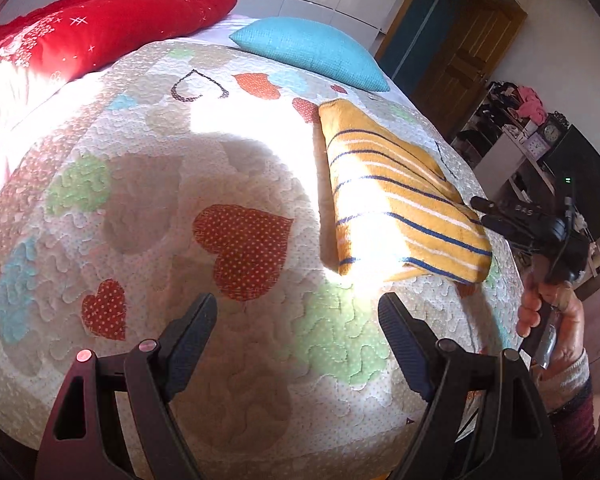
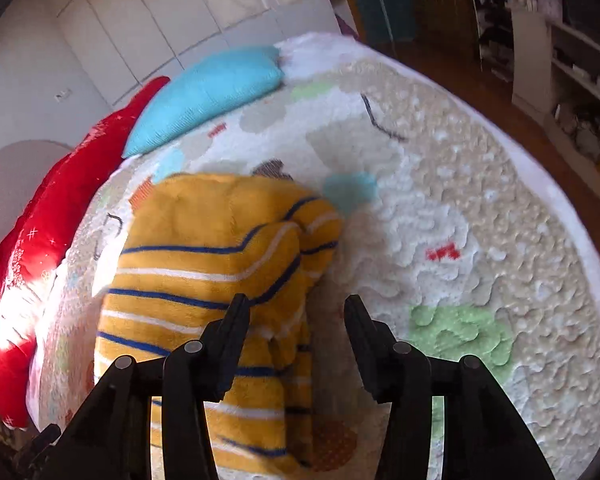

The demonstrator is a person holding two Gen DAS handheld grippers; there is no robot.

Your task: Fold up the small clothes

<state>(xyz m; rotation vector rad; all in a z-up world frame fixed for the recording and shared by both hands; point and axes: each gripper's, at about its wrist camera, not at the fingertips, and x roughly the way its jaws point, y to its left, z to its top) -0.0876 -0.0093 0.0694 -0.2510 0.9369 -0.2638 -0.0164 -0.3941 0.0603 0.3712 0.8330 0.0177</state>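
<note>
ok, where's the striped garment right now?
The yellow striped garment lies folded on the heart-print quilt, right of centre in the left wrist view, below the turquoise cushion. The right gripper is open over its near right edge.

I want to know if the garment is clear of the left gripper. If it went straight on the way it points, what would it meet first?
Probably only the heart-patterned quilt. The left gripper is open over bare bedcover; the folded yellow striped garment lies off to its right.

Folded garment (image 1: 404, 196) on quilt (image 1: 180, 200), two pillows (image 1: 312, 50) behind
</note>
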